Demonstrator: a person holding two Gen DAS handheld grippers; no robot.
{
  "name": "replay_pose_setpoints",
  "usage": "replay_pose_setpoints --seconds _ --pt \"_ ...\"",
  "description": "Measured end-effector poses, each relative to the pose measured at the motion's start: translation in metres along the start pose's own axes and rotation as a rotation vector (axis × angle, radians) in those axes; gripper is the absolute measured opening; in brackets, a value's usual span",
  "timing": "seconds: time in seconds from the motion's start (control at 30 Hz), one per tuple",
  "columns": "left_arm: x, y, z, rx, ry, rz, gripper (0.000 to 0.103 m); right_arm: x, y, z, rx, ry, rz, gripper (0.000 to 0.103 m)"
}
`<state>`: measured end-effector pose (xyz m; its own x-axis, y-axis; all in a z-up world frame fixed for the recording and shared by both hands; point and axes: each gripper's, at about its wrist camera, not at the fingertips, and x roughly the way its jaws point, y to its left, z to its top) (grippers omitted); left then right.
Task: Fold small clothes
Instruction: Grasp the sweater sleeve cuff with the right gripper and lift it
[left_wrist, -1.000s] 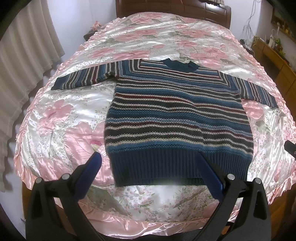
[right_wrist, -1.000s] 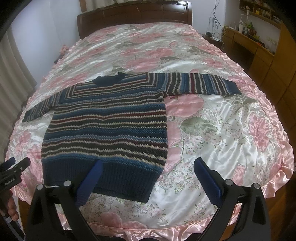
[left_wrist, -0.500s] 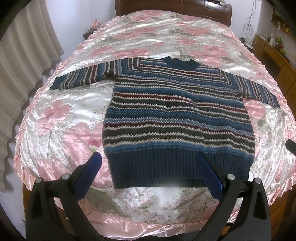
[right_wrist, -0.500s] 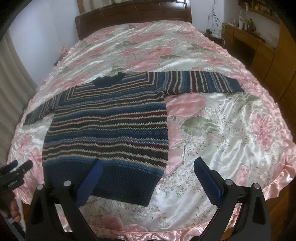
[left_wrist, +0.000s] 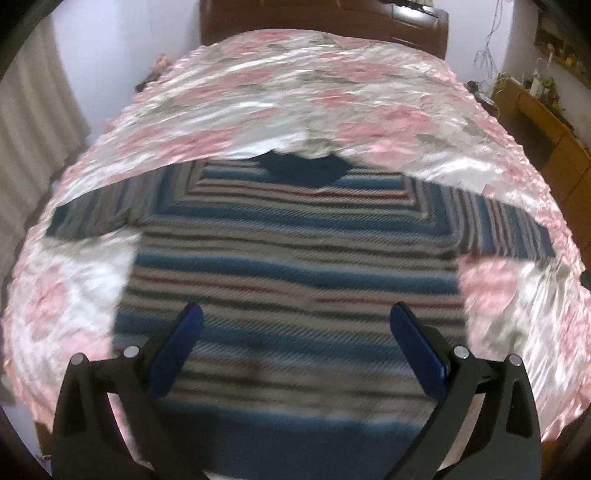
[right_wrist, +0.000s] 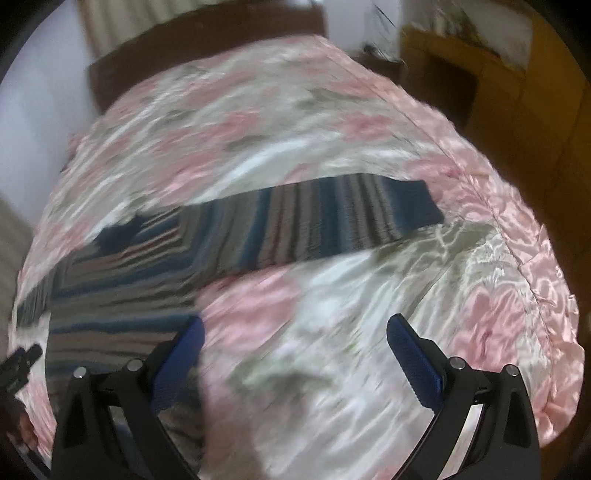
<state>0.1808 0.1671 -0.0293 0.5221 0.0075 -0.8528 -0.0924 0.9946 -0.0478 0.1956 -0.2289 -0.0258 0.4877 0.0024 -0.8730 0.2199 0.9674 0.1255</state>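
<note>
Approach step, nothing folded yet. Striped sweater (left_wrist: 295, 258) lies flat, sleeves spread, on the floral bedspread (left_wrist: 314, 92). Left gripper (left_wrist: 295, 350) and right gripper (right_wrist: 295, 354) both wide, empty. Likely next: pinch the right sleeve (right_wrist: 332, 218).

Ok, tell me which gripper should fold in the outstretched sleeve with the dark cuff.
Right. The right gripper is open over bare bedspread beside the sweater, and that sleeve lies straight ahead of it. The left gripper, also open, points at the sweater's middle.
</note>
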Motion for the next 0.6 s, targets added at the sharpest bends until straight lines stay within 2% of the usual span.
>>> replay_pose_setpoints --seconds 0.13,0.3,0.43,0.5,0.6 --pt "0.035 -0.056 0.032 0.005 0.001 -0.038 0.100 0.056 -0.074 0.053 0.102 0.078 -0.011 0.099" --pt "0.073 -0.104 0.056 0.018 0.019 -0.071 0.100 0.115 -0.136 0.089 0.206 0.156 0.037 0.099" --pt "0.099 -0.119 0.062 0.025 0.052 -0.069 0.100 0.157 -0.160 0.104 0.213 0.196 0.002 0.099" --pt "0.107 -0.121 0.063 0.030 0.048 -0.059 0.100 0.174 -0.169 0.110 0.210 0.201 -0.030 0.095" --pt "0.121 -0.117 0.063 0.042 0.051 -0.029 0.100 0.195 -0.182 0.115 0.250 0.210 -0.022 0.091"
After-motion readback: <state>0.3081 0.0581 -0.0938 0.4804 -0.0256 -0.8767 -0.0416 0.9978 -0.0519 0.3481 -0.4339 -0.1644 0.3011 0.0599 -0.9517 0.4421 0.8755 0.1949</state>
